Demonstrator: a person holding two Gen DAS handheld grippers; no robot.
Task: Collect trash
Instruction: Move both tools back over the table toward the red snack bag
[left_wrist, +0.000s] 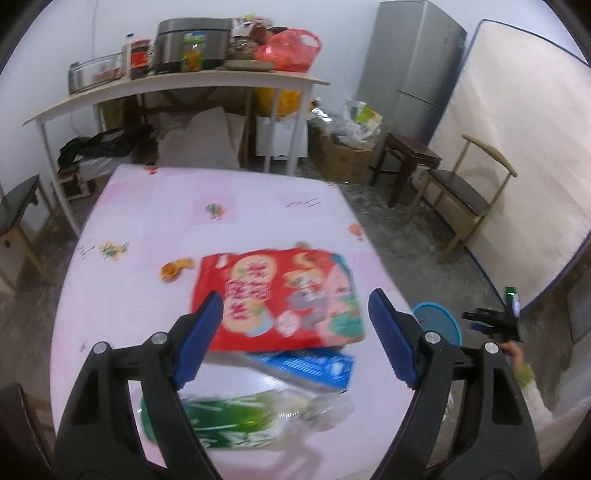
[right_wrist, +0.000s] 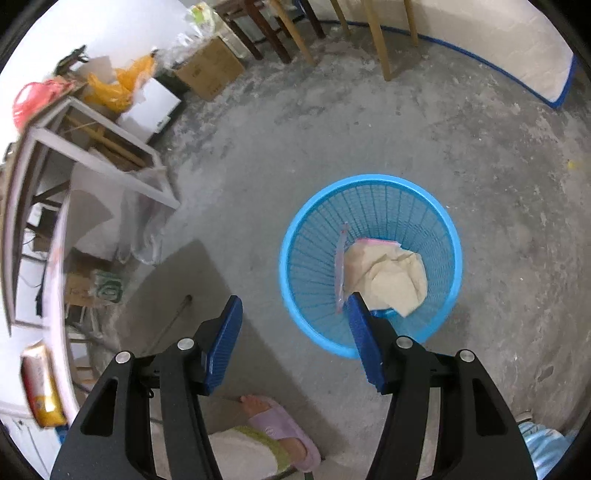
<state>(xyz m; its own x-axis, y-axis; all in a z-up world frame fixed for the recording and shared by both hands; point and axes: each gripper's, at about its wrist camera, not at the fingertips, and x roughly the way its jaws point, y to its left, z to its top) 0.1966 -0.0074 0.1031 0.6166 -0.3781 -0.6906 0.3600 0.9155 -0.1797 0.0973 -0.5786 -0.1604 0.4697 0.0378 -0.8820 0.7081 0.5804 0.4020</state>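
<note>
In the left wrist view, a red snack bag (left_wrist: 280, 299) lies on the pink table (left_wrist: 147, 229), with a blue box (left_wrist: 314, 365) and a crushed green-labelled plastic bottle (left_wrist: 243, 421) nearer me, and an orange peel scrap (left_wrist: 175, 268) to the left. My left gripper (left_wrist: 295, 325) is open and empty just above the bag's near edge. In the right wrist view, my right gripper (right_wrist: 293, 325) is open and empty above the floor beside a blue mesh bin (right_wrist: 369, 266) holding crumpled beige paper (right_wrist: 388, 273) and a thin plastic wrapper (right_wrist: 341, 269).
The bin's rim (left_wrist: 437, 317) and the right gripper (left_wrist: 495, 321) show past the table's right edge. A wooden chair (left_wrist: 465, 192), a stool (left_wrist: 406, 158), a fridge (left_wrist: 413, 66) and a cluttered shelf table (left_wrist: 177, 85) stand behind. My slippered foot (right_wrist: 280, 432) is on the floor.
</note>
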